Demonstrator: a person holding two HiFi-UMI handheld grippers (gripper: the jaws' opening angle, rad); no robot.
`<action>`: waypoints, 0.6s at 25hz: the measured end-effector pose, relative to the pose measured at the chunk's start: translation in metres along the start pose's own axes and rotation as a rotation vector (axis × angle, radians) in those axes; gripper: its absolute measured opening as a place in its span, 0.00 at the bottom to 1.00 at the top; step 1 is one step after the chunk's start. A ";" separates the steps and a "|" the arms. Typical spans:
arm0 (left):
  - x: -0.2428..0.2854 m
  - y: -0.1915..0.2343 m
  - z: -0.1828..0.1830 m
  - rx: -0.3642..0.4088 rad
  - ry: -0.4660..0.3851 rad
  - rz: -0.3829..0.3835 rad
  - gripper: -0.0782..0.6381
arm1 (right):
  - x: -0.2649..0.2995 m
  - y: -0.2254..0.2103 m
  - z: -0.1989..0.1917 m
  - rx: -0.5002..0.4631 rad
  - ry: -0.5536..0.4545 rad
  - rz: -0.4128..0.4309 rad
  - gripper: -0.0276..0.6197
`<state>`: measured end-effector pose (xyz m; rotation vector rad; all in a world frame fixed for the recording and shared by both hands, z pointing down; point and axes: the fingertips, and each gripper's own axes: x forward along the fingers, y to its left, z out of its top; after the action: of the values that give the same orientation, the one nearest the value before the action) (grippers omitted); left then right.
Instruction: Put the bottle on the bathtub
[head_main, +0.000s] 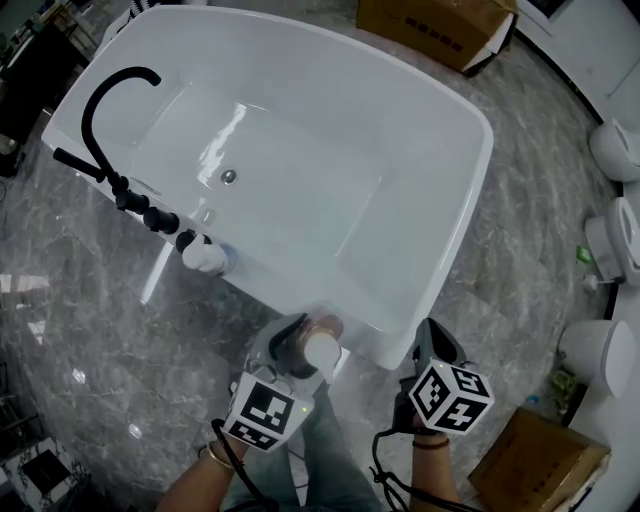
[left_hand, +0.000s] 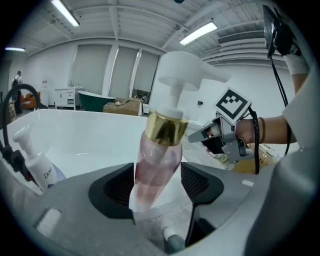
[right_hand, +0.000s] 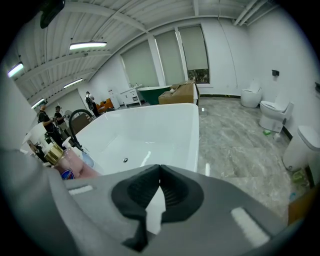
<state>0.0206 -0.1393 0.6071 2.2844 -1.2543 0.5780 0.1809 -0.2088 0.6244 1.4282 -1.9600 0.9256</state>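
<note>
A pink pump bottle (head_main: 318, 348) with a gold collar and a white pump head leans over the near rim of the white bathtub (head_main: 470, 170). My left gripper (head_main: 298, 338) reaches around it. In the left gripper view the bottle (left_hand: 156, 170) leans between the two dark pads, and a gap shows beside the right pad (left_hand: 197, 182), so the left gripper (left_hand: 157, 184) is open. The right gripper (head_main: 428, 345) hovers just right of the bottle, beside the tub's near corner. Its jaws (right_hand: 159, 186) are shut with nothing in them. The right gripper view catches the bottle (right_hand: 67, 161) at its left edge.
A black faucet (head_main: 110, 120) stands on the tub's left rim, with a white pump bottle (head_main: 205, 257) beside it. Cardboard boxes sit beyond the tub (head_main: 435, 28) and at the lower right (head_main: 535, 460). Toilets (head_main: 615, 150) line the right side of the marble floor.
</note>
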 end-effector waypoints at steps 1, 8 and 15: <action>-0.003 -0.001 -0.003 0.005 0.012 -0.001 0.50 | 0.000 0.003 0.001 -0.004 0.000 0.004 0.05; -0.042 0.003 -0.020 -0.075 0.044 0.037 0.51 | -0.007 0.024 0.012 -0.021 -0.012 0.033 0.05; -0.105 0.036 -0.001 -0.128 -0.023 0.191 0.38 | -0.027 0.038 0.039 -0.075 -0.046 0.044 0.05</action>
<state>-0.0622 -0.0861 0.5562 2.0865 -1.4877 0.5214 0.1513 -0.2156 0.5719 1.3807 -2.0450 0.8369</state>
